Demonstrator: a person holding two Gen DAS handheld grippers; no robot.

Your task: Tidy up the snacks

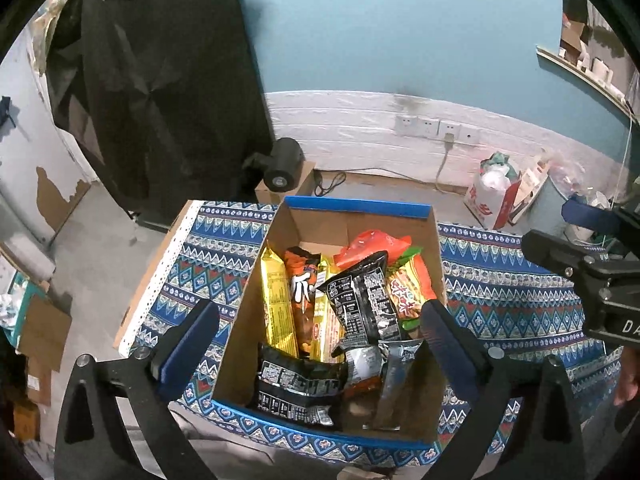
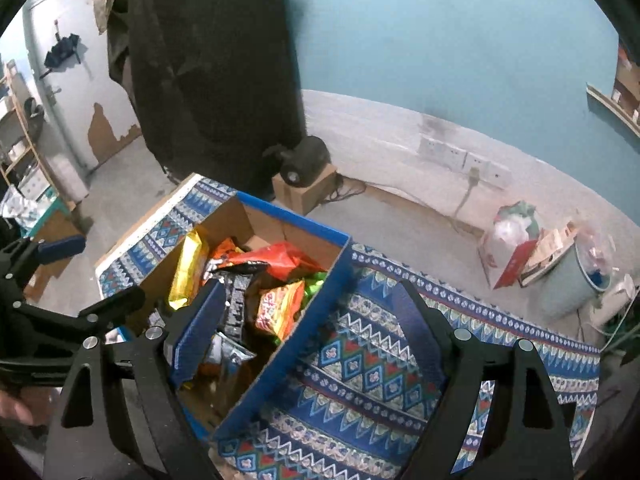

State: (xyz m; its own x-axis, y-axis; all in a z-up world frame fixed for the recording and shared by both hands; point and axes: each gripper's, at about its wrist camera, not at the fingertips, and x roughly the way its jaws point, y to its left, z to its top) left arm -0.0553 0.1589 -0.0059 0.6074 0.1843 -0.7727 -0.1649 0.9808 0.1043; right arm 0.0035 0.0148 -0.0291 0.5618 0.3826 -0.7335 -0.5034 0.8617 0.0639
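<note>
A blue-rimmed cardboard box (image 1: 356, 206) stands on a patterned blue cloth (image 1: 500, 280) and holds several snack packs: a yellow pack (image 1: 276, 304), an orange pack (image 1: 302, 300), black packs (image 1: 360, 304), a red bag (image 1: 372, 242). My left gripper (image 1: 320, 336) is open and empty above the box, its fingers straddling the box's width. My right gripper (image 2: 308, 320) is open and empty, above the box's right wall (image 2: 296, 340). The box also shows in the right wrist view, with an orange noodle pack (image 2: 280, 310) and a yellow pack (image 2: 190, 272) inside.
The clothed table (image 2: 380, 360) ends at a white edge on the left (image 1: 152, 280). Behind it, on the floor, stand a small carton with a black device (image 1: 282, 164), a bag of rubbish (image 1: 496, 188) and a bin (image 2: 568, 276). A dark coat (image 1: 160, 80) hangs at the left.
</note>
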